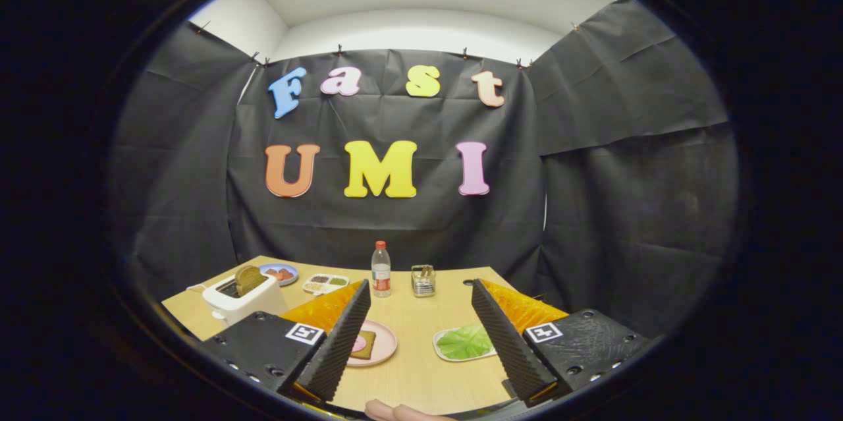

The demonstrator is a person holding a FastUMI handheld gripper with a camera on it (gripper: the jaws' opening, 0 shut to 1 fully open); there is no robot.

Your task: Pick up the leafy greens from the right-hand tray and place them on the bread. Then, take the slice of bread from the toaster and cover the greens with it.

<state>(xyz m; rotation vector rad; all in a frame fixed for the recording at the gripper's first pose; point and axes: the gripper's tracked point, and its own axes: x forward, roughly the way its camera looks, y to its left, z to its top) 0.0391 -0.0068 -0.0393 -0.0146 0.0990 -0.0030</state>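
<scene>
Gripper held above the near edge of a pale wood-grain table; fingers spread wide apart, gripping nothing, their inner faces ribbed. A fingertip of the person's hand showed at 6 o'clock, below the fingers. Between the fingers, at 3 o'clock beside the right finger: leafy greens, crinkled, lying flat on a small white tray. At 9 o'clock, partly behind the left finger: round pink plate with a square slice of bread on it. Beyond the left finger, at 10 o'clock: white boxy toaster with a brown slice standing up from its slot. Farther back at 12: clear plastic bottle and a small wire holder. Black creased cloth walled the booth.
</scene>
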